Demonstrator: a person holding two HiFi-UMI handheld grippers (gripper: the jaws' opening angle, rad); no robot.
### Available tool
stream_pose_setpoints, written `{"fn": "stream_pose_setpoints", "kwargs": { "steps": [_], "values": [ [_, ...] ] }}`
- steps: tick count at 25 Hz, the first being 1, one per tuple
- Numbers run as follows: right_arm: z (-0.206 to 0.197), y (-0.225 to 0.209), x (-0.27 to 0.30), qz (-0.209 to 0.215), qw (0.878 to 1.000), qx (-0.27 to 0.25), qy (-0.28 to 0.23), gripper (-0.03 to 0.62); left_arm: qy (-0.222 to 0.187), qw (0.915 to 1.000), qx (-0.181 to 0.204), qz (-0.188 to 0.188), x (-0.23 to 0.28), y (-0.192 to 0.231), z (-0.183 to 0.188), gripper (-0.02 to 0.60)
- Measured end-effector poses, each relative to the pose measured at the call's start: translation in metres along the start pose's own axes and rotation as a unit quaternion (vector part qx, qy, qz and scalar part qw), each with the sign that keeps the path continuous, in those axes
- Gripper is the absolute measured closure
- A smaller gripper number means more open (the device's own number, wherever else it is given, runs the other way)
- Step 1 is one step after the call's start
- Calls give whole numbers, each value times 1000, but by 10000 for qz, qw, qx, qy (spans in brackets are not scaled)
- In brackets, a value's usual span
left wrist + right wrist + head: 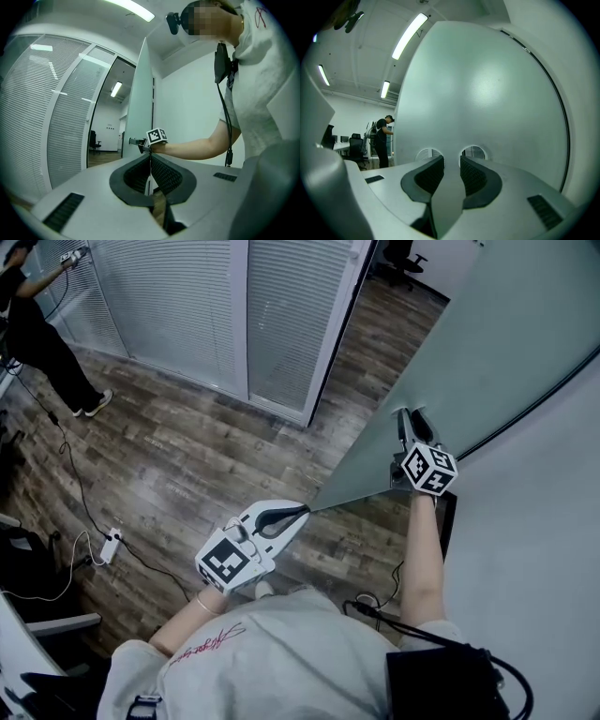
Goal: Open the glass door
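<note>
My left claw (300, 512) pinches the near edge of the frosted grey glass door (487, 343), ajar at right. My right claw (407, 416) seems clamped on its flat grey handle (449, 187). Uneven pulling could slip the thin edge free.

Smooth matt frosted glass door (487, 352), wood-grain floor (187, 465)

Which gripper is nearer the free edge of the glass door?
Left. The left gripper straddles the glass door at its edge; the right gripper sits farther in, against the door's face.
</note>
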State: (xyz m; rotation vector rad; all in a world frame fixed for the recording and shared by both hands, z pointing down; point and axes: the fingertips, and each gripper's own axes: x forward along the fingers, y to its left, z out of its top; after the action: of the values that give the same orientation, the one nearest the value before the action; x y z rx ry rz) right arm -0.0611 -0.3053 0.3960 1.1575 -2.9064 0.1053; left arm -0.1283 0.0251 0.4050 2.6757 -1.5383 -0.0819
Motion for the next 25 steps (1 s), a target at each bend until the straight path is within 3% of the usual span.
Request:
{"fn": "stream_pose_setpoints", "kwargs": {
  "steps": [7,15,25],
  "values": [
    [-2,2,-33,222,9997,-29,-3,480,102,9999,13,-93,6,-18,-13,563],
    [0,5,-71,589,9982,-82,4,480,29,9995,63,-315,46,-72,-9,563],
    [-2,1,-118,909,9958,-116,-22,480,-31,9997,-81,-219,81,-124,-14,563]
  ]
}}
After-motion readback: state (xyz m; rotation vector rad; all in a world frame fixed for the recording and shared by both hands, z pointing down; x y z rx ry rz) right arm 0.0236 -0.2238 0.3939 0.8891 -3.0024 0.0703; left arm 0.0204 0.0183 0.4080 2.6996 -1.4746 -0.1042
